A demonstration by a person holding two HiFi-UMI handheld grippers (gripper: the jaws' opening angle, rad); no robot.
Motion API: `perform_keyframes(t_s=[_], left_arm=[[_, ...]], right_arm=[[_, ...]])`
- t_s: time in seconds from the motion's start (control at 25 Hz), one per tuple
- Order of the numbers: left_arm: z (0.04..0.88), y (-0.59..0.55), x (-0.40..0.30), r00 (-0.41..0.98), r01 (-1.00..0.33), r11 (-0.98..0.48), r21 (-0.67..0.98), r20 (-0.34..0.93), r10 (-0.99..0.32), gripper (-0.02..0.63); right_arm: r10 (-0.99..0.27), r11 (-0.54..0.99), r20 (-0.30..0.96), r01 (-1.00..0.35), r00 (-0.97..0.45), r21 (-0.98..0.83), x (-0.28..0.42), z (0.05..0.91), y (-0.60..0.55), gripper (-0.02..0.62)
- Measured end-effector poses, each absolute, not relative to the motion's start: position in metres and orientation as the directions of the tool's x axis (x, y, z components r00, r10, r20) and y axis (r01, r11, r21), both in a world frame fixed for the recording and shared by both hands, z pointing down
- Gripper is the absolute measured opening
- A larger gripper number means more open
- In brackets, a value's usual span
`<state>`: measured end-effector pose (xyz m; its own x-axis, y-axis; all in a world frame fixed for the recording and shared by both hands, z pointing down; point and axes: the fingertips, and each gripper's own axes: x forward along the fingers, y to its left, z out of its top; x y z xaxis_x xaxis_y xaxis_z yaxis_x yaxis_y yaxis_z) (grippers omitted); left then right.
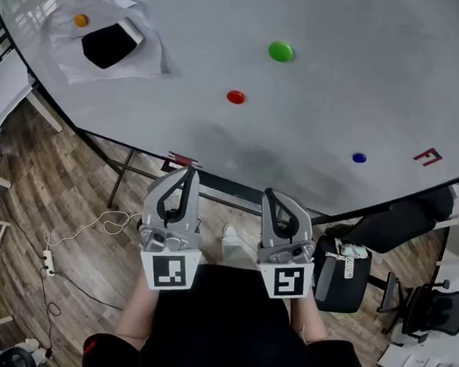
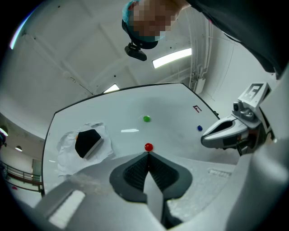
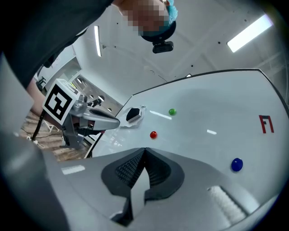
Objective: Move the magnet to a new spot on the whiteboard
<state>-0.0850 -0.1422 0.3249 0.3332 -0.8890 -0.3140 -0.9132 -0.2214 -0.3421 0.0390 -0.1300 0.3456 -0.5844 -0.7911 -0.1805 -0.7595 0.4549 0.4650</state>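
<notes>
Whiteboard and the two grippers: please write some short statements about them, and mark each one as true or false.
1. The left gripper and the right gripper are both shut, with nothing between their jaws. True.
2. The green magnet is farther from the grippers than the red magnet. True.
3. The left gripper holds the red magnet. False: that magnet sits on the whiteboard, apart from both grippers.
4. The blue magnet lies on the black eraser. False: it sits on bare board near the right end, and the eraser is at the far left end.
5. An orange magnet sits close to the eraser. True.
</notes>
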Motion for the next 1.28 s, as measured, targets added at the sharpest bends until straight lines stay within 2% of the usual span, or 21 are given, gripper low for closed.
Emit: perform_keyframes(t_s=[0.72,1.28], left_arm=[[0.358,-0.078,-0.101,0.363,-0.898,-0.260,-0.354,-0.265,-0.893,0.002],[0.371,-0.081,-0.100,0.365,-0.897,-0.271,-0.348,-0.241,-0.899,0.002]], right_arm=[[-0.707,0.587,-0.152,-0.693,-0.691,0.419,-0.013,0.362,-0.091,0.002],[-0.685,0.641,-0.117,-0.672,-0.719,0.371,-0.011,0.373,-0.101,0.002]])
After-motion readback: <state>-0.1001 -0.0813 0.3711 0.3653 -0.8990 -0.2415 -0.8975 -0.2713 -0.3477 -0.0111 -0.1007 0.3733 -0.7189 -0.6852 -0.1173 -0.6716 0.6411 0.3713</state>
